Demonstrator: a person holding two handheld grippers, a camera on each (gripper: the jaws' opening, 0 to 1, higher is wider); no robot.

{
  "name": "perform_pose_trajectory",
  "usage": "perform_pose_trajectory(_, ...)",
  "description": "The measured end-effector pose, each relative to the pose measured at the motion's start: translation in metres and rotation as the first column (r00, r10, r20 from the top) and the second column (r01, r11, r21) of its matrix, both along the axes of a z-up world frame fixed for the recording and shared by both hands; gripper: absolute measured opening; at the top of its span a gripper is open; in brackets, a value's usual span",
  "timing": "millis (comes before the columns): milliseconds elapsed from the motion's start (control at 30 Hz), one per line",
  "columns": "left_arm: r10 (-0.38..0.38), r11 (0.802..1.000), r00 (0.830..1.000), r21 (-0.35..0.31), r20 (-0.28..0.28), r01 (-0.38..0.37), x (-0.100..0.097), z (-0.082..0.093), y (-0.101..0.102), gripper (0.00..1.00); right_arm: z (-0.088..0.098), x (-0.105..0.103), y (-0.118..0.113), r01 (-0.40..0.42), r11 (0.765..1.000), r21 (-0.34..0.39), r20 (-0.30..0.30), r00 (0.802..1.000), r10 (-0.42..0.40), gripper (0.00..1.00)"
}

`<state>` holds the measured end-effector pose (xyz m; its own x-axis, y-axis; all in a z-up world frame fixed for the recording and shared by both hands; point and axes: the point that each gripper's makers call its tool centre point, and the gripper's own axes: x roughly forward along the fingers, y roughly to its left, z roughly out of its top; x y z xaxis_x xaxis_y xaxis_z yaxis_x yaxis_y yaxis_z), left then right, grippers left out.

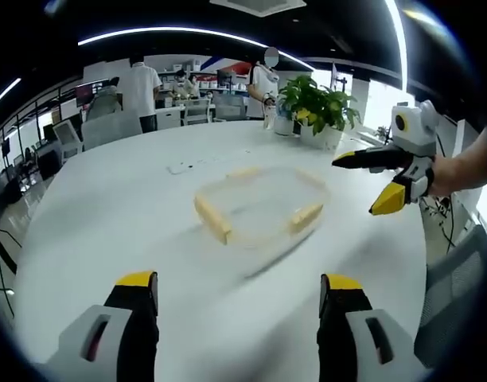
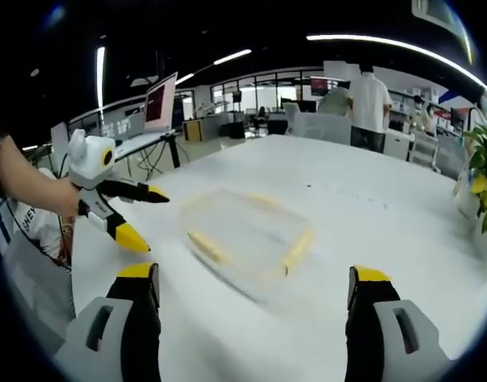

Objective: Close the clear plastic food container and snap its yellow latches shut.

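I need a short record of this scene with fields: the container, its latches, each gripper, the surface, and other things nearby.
container: clear plastic food container, lying flat on the table, blurred
latches: yellow latches at its sides; snapped or not cannot be told
left gripper: left gripper open, short of the container, holding nothing
right gripper: right gripper open, short of the container, holding nothing
surface: white table
nearby: potted plants at the table's far edge; people standing in the office behind

Container (image 1: 262,205): one
Yellow latches (image 1: 212,219): four, as far as the blur allows
Grippers (image 1: 237,306): two
Potted plants (image 1: 318,107): one
Table (image 1: 108,215): one
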<state>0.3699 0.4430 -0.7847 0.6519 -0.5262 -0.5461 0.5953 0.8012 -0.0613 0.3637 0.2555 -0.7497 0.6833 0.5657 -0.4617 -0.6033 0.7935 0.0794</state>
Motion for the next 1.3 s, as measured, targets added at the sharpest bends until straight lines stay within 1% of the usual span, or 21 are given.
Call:
perform_pose_trajectory(200,0.028,0.999,1.000,-0.016,0.012,-0.028,-0.010,0.010,0.014,0.80,0.013,-0.006,-0.011,0.059,0.997,0.046,0.012,0.998,-0.060,0.95)
perform_pose_trajectory(300,0.041,0.999,0.999,-0.025,0.011,-0.041,-0.015,0.012,0.020,0.79,0.017,-0.011,-0.014,0.071,0.996,0.056,0.015,0.997,-0.072,0.95)
perform_pose_trajectory(333,0.050,0.998,0.999,-0.039,0.008,-0.050,-0.017,0.013,0.023,0.79,0.018,-0.012,-0.015,0.074,0.996,0.057,0.017,0.997,-0.075,0.95)
perform_pose_trajectory(400,0.057,0.997,0.998,-0.048,0.009,-0.057,-0.022,0.016,0.026,0.80,0.022,-0.017,-0.017,0.082,0.995,0.064,0.022,0.996,-0.084,0.95)
perform_pose_trajectory(500,0.070,0.996,0.997,-0.061,0.015,-0.069,-0.028,0.019,0.030,0.80,0.022,-0.024,-0.020,0.089,0.994,0.067,0.022,0.996,-0.091,0.94)
perform_pose_trajectory(567,0.081,0.994,0.997,-0.069,0.016,-0.079,-0.032,0.021,0.032,0.80,0.023,-0.029,-0.022,0.105,0.991,0.087,0.014,0.994,-0.107,0.94)
perform_pose_trajectory(667,0.096,0.993,0.995,-0.074,0.024,-0.094,-0.038,0.025,0.036,0.79,0.023,-0.035,-0.027,0.120,0.989,0.088,0.017,0.992,-0.121,0.94)
perform_pose_trajectory(800,0.124,0.988,0.992,-0.098,0.023,-0.121,-0.046,0.029,0.042,0.79,0.026,-0.044,-0.037,0.162,0.980,0.114,0.007,0.986,-0.164,0.94)
perform_pose_trajectory(1000,0.158,0.980,0.987,-0.126,0.000,-0.157,-0.060,0.029,0.049,0.79,0.027,-0.062,-0.046,0.184,0.976,0.112,0.002,0.983,-0.186,0.93)
perform_pose_trajectory(1200,0.180,0.976,0.984,-0.127,0.007,-0.178,-0.070,0.032,0.058,0.78,0.027,-0.076,-0.060,0.224,0.967,0.122,-0.013,0.974,-0.224,0.91)
perform_pose_trajectory(1300,0.195,0.973,0.981,-0.125,0.007,-0.193,-0.074,0.033,0.065,0.78,0.028,-0.081,-0.070,0.264,0.955,0.134,-0.028,0.964,-0.263,0.90)
